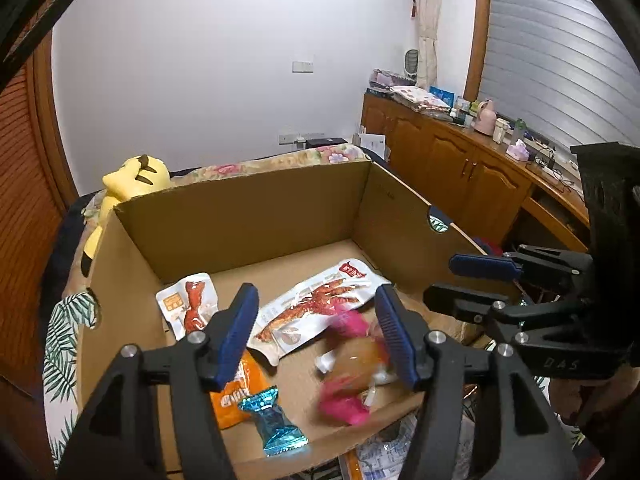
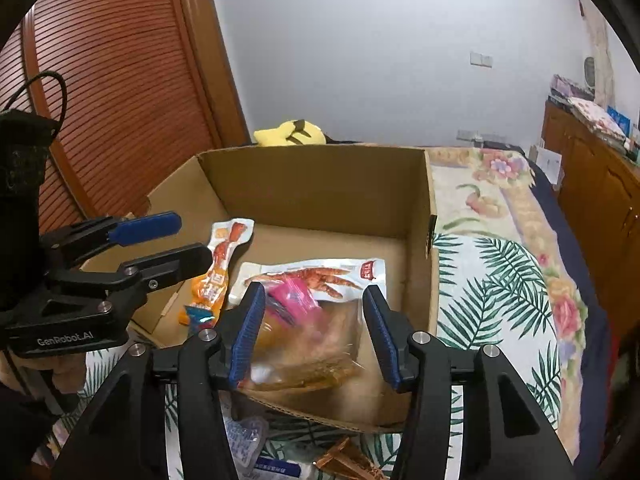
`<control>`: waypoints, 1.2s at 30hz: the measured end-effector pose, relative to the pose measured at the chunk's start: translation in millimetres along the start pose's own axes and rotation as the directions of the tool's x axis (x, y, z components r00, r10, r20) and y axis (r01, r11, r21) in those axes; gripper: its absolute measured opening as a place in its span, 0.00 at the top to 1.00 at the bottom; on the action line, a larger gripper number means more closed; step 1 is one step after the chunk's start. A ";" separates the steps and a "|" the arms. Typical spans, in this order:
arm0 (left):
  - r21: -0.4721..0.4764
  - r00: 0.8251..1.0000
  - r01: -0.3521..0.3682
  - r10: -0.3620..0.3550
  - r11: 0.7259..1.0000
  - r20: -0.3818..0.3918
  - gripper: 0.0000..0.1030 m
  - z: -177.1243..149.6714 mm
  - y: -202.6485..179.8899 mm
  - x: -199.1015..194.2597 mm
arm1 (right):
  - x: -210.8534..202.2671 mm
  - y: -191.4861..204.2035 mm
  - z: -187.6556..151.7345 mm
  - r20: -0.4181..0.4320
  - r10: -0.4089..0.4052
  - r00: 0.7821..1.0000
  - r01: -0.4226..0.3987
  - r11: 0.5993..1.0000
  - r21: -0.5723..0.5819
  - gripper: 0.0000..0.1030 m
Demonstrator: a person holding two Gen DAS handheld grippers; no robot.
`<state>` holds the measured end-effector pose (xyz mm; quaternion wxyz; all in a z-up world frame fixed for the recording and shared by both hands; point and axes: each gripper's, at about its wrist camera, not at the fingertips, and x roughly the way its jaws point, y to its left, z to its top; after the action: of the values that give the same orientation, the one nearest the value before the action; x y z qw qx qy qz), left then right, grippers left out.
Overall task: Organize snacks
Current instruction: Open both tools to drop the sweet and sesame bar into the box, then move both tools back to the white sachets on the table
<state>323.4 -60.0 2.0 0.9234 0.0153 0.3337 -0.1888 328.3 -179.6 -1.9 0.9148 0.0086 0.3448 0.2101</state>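
An open cardboard box sits on a bed. Inside lie a large white chicken-feet pack, a smaller white and red pack, an orange pack and a blue wrapped sweet. A pink and clear bag of brown snacks is blurred, falling in the box's near part. My left gripper is open above the box. My right gripper is open over the blurred bag, apart from it.
A yellow plush toy lies behind the box. More snack packs lie on the floral bedspread in front of the box. A wooden cabinet stands right, a slatted wooden door left.
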 end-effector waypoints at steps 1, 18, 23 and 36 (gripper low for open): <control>-0.005 1.000 0.001 -0.001 1.000 -0.001 0.40 -0.8 0.8 -1.8 | -2.1 0.5 0.3 0.004 0.002 1.000 -0.002 1.000 0.002 0.49; 0.012 0.992 0.028 -0.030 1.000 0.127 0.18 -47.4 -21.9 -77.4 | -95.8 -7.2 -67.5 0.076 -0.055 0.996 0.052 0.998 0.038 0.46; -0.017 0.990 0.031 -0.029 0.999 0.136 0.18 -70.5 -21.0 -93.1 | -98.4 -23.6 -92.9 0.039 -0.084 0.996 0.080 0.993 0.082 0.46; -0.041 0.997 0.000 0.003 0.999 0.079 0.18 -124.5 -18.5 -85.2 | -69.7 -4.5 -130.0 -0.045 -0.018 0.999 0.023 0.994 0.102 0.46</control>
<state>180.6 -29.1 -39.9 0.9362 -0.0106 0.3005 -0.1818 200.6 -227.7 -58.0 0.9074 0.0475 0.3754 0.1828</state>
